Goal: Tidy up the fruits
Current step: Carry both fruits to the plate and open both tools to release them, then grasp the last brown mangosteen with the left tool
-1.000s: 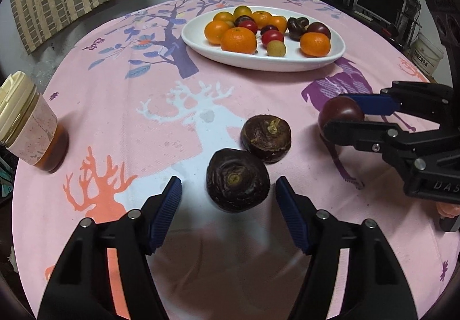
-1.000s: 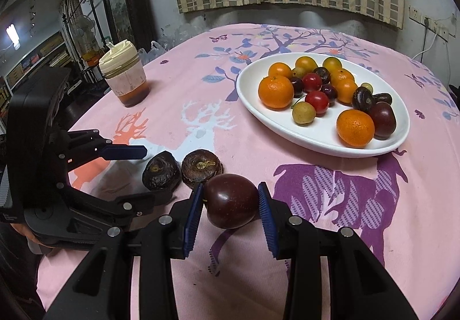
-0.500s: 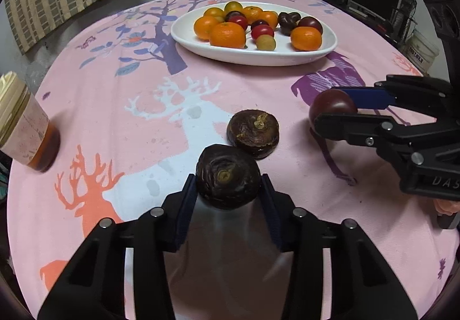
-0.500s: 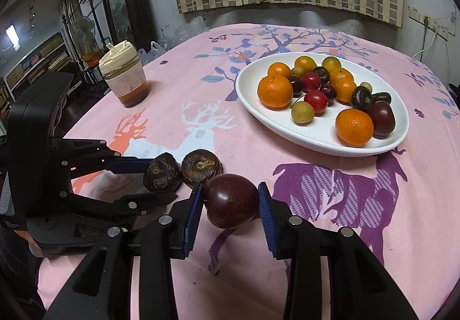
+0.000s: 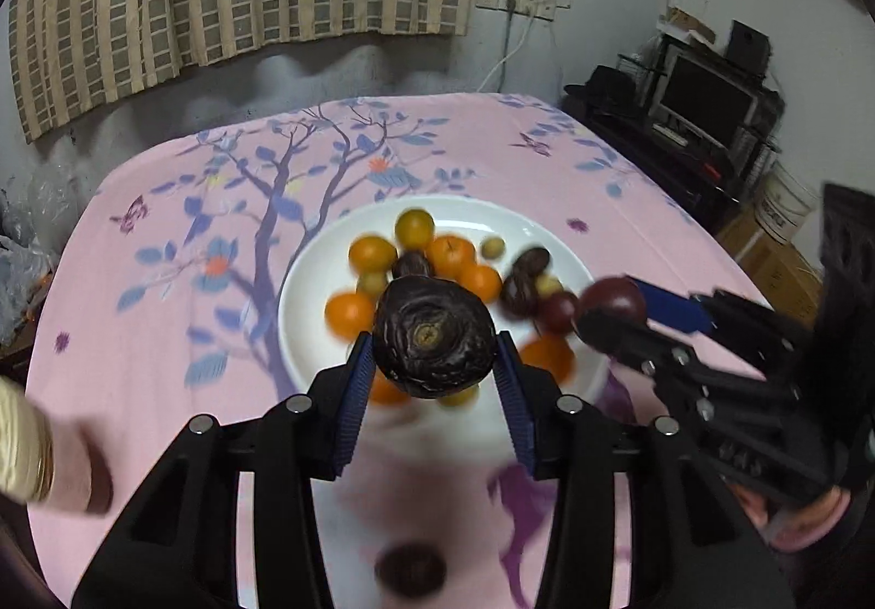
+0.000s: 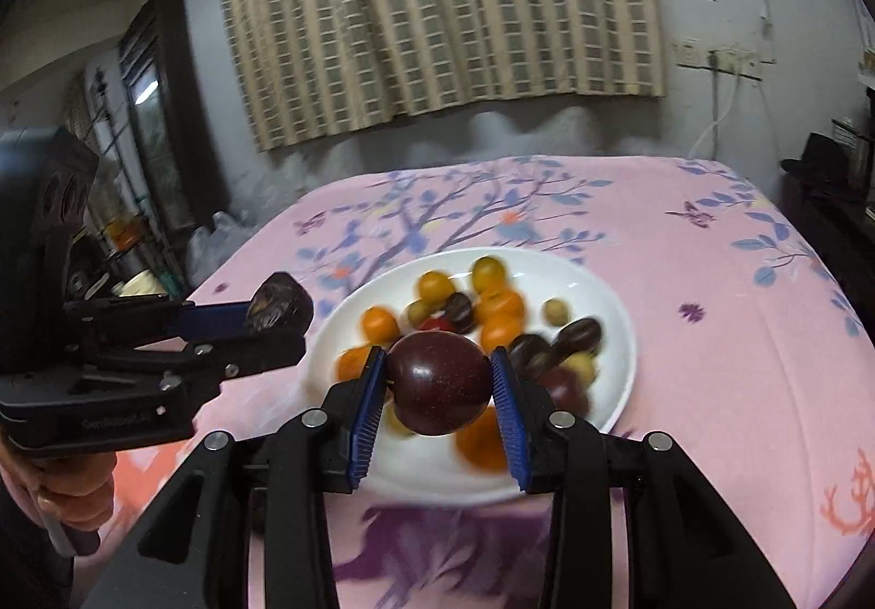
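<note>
**Inspector:** What is recorded for the left gripper [image 5: 435, 366]?

**Assessor:** It is seen clenched on a dark wrinkled fruit [image 5: 435, 338], the blue pads [image 5: 353, 390] pressed against both of its sides. The fruit is held clear of the pink tablecloth [image 5: 164, 314], in front of the white plate [image 5: 306, 303].

**Inspector:** And the right gripper [image 6: 440, 404]?

**Assessor:** A smooth dark red plum [image 6: 440, 382] is gripped between its ribbed blue pads [image 6: 369, 412], and it too is carried off the cloth. Its jaws are noted as easing very slightly apart, yet contact on both sides of the plum is seen. In the left wrist view the same gripper is found at three o'clock, level with the plate's right rim.

**Inspector:** What is noted of the plate?

**Assessor:** It is placed near the middle of the table. Oranges [image 6: 380, 325], small yellow-green fruits [image 6: 555, 311] and dark plums [image 6: 579, 333] are heaped on it; several are blurred. The pile is kept toward the centre and the three o'clock side.

**Inspector:** Is anything left on the cloth?

**Assessor:** One dark round fruit [image 5: 410, 568] is seen at six o'clock in the left wrist view, between the gripper's arms, blurred. A lidded cup [image 5: 33, 439] is partly seen at nine o'clock near the table's edge.

**Inspector:** The operator?

**Assessor:** Only a hand [image 6: 71, 499] on the left gripper's handle is seen.
</note>
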Tool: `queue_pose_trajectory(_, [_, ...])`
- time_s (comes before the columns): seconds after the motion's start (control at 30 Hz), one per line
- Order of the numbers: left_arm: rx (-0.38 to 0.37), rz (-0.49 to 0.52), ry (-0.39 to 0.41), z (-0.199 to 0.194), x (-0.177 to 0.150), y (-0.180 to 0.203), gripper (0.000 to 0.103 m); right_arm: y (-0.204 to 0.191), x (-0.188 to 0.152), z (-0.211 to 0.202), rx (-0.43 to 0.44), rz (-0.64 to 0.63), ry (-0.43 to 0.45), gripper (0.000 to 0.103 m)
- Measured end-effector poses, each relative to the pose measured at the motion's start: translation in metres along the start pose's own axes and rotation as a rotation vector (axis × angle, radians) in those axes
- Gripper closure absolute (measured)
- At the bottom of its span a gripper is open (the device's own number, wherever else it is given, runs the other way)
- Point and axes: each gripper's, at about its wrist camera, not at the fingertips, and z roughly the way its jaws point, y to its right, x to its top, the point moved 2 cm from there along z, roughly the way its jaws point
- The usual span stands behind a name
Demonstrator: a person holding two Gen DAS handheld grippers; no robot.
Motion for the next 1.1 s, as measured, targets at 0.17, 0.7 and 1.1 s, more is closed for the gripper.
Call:
queue_pose_trajectory(0.17, [0.104,-0.072,-0.005,0.021,0.008,-0.017,0.022,0.022,-0.006,0.011,-0.039,0.017,-0.004,0.047])
queue_pose_trajectory(0.7, [-0.193,-0.015,-0.114,-0.037,-0.132,-0.063,0.016,-0.118,-0.098,0.014,0.31,-0.556,-0.272,0.041])
queue_pose_trajectory(1.1, [-0.247,0.089,-0.223,-0.002,-0.141,-0.027,0.045,-0.129,-0.112,0.047,0.31,-0.612,-0.344,0.043])
